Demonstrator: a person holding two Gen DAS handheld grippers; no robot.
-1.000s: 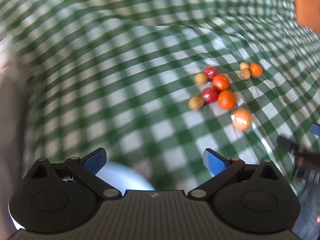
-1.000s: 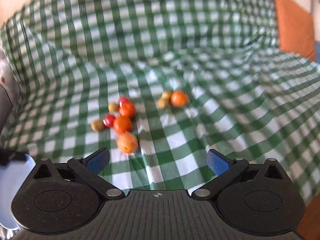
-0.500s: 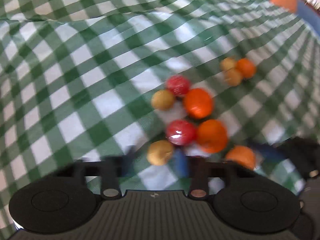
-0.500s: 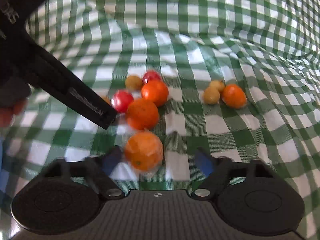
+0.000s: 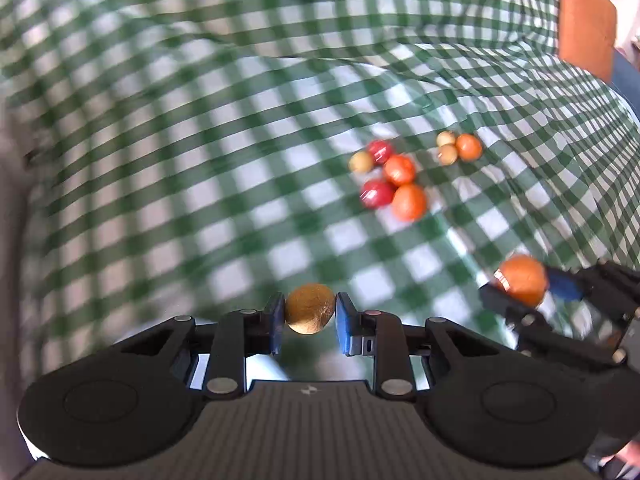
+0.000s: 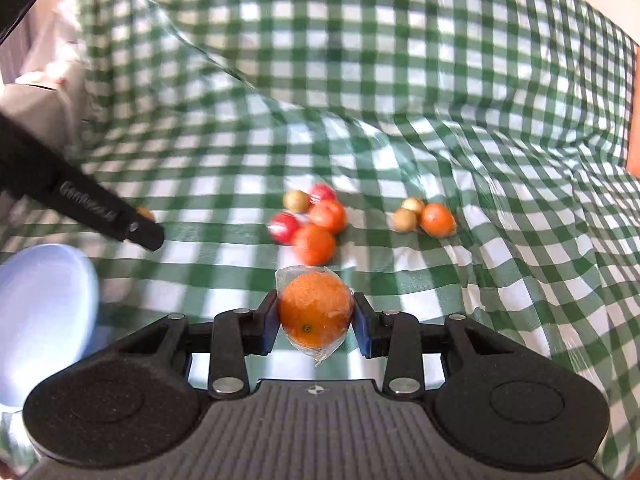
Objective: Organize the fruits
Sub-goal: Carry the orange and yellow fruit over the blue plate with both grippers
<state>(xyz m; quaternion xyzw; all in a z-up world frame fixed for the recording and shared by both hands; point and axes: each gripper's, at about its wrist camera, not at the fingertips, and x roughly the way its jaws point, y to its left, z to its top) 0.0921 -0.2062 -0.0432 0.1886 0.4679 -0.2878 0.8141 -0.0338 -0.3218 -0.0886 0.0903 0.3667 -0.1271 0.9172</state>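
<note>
Left gripper (image 5: 310, 310) jaws clenched on a brown fruit (image 5: 310, 308); right gripper (image 6: 316, 316) clasps a wrapped orange (image 6: 315, 312) — each lifted clear of the bench cluster (image 6: 314, 222), presumably for sorting by kind.

Brown kiwi (image 5: 309, 308) lifted, wrapped orange (image 6: 315, 315) lifted, remaining fruits (image 6: 314, 222) clustered on checked cloth

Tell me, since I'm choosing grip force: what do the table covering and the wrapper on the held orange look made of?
Table covering: looks like green-and-white checked cloth under a glossy clear film or coating, judging by the sharp shiny creases; which one, I cannot tell. Wrapper on the orange, held in the right gripper: thin clear plastic film, with crinkled corners poking out above and below. Probably slippery.
</note>
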